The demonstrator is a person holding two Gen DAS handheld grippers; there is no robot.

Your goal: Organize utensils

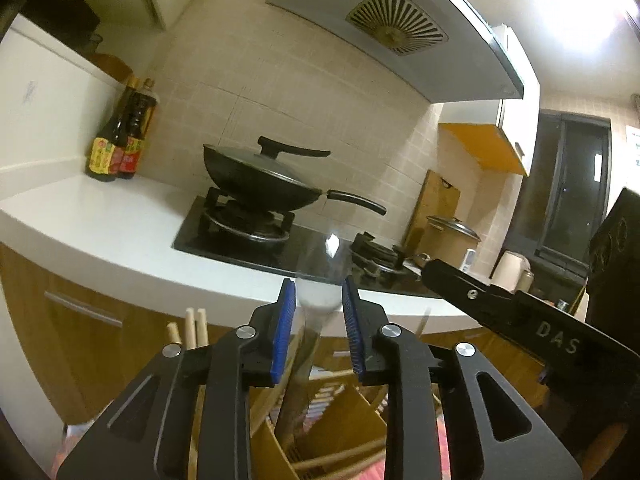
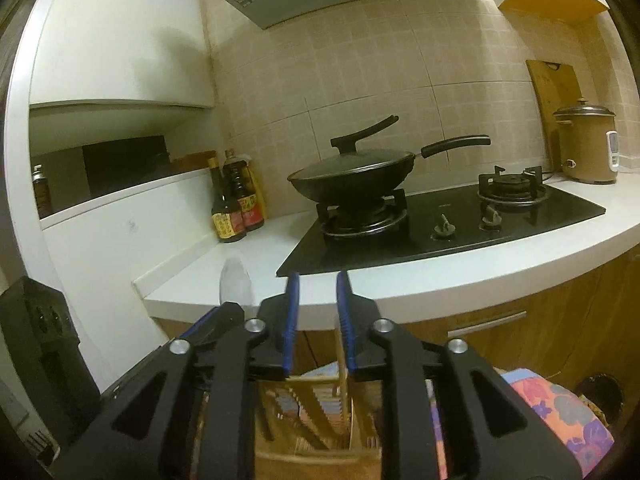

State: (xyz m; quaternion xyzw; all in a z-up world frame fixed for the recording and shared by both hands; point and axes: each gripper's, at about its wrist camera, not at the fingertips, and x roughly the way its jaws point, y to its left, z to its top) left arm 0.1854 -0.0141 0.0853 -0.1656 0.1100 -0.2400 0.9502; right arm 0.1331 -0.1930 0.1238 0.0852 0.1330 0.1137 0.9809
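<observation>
Left tool (image 1: pixel 319 300) jaws apart, blue pads clear of a blurred pale utensil (image 1: pixel 316 300) that stands between them; looks like a spoon or spatula head, too smeared to say which. Its handle runs down into a wooden holder (image 1: pixel 340 408) below the tool. Chopsticks (image 1: pixel 196 326) stick up at the left of that holder, more lie slanted low inside it.

Right tool (image 2: pixel 317 300) jaws apart too, nothing pressed between the pads; a thin wooden upright of the holder (image 2: pixel 320 408) shows in the gap below. From the right wrist view the same pale utensil (image 2: pixel 236 284) shows left of the tool, above the other tool's arm.

Both tools sit in front of the white tabletop (image 2: pixel 440 280) edge. On it: black hob (image 2: pixel 460 224) with a lidded wok (image 2: pixel 352 180), sauce bottles (image 2: pixel 236 208) to the left, rice cooker (image 2: pixel 586 144) and cutting board (image 2: pixel 554 88) far right. Floral cloth (image 2: pixel 560 412) at lower right.
</observation>
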